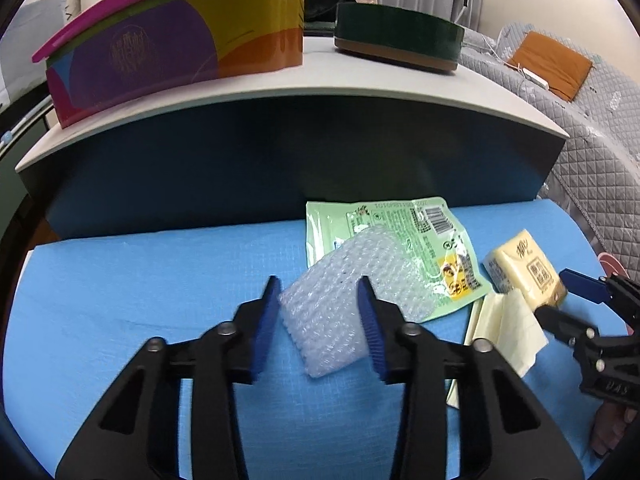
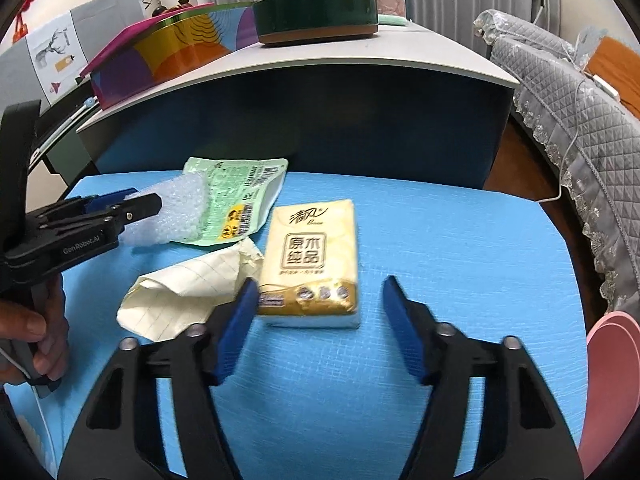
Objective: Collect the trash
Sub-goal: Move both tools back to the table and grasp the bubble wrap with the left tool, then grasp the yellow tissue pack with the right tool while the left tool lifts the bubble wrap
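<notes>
On the blue mat (image 1: pixel 140 280) lie a clear bubble wrap piece (image 1: pixel 332 312), a green snack wrapper (image 1: pixel 400 236), a crumpled cream paper (image 1: pixel 504 320) and a yellow tissue pack (image 1: pixel 524 268). My left gripper (image 1: pixel 320 296) is open, its fingers on either side of the bubble wrap, which overlaps the wrapper. My right gripper (image 2: pixel 316 292) is open around the near end of the tissue pack (image 2: pixel 312 260). The paper (image 2: pixel 188 292) lies left of the pack, the wrapper (image 2: pixel 236 204) and bubble wrap (image 2: pixel 176 212) behind it. The left gripper (image 2: pixel 132 204) also shows in the right wrist view, the right gripper (image 1: pixel 560 292) in the left.
A grey-topped cabinet (image 1: pixel 280 96) stands behind the mat, carrying a colourful tin box (image 1: pixel 180 56) and a round dark green tin (image 1: pixel 400 36). A quilted grey sofa cover (image 2: pixel 580 120) is on the right. A pink object (image 2: pixel 612 380) sits at the mat's right edge.
</notes>
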A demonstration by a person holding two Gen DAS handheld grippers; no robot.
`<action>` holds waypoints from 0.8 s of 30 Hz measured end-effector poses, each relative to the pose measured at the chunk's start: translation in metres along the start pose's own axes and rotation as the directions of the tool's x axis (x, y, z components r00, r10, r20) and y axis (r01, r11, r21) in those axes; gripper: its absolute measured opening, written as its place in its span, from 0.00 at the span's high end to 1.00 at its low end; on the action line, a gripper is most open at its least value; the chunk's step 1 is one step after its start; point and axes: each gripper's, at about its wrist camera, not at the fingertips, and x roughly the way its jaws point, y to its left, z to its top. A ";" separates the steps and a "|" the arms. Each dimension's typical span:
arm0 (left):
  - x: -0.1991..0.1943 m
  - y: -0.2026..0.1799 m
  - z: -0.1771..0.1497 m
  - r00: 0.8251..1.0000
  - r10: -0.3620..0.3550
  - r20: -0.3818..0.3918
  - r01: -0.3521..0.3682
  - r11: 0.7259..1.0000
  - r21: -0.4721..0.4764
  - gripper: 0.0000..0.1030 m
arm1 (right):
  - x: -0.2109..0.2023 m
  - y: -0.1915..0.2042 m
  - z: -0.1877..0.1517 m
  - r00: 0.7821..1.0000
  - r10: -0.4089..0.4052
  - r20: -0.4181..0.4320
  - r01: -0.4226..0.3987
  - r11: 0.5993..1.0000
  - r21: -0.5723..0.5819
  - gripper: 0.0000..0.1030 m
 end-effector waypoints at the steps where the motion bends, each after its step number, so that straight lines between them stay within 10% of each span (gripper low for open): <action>1: -0.001 0.000 -0.001 1.000 0.002 -0.002 -0.002 1.000 0.002 0.72 | -0.001 0.001 0.000 1.000 -0.003 0.000 0.003 1.000 -0.004 0.52; 17: -0.042 -0.013 -0.005 0.999 -0.043 0.031 0.043 0.999 -0.002 0.87 | -0.043 -0.005 -0.007 0.999 -0.032 0.033 0.032 0.999 -0.014 0.58; 20: -0.051 -0.017 -0.008 0.998 -0.052 0.037 0.051 0.999 0.010 0.87 | -0.052 -0.007 -0.011 0.999 -0.038 0.024 0.039 0.999 -0.028 0.91; 24: -0.064 -0.024 -0.013 0.997 -0.055 0.050 0.054 0.998 0.025 0.87 | -0.066 -0.014 -0.018 0.999 -0.040 0.027 0.041 0.999 -0.034 0.90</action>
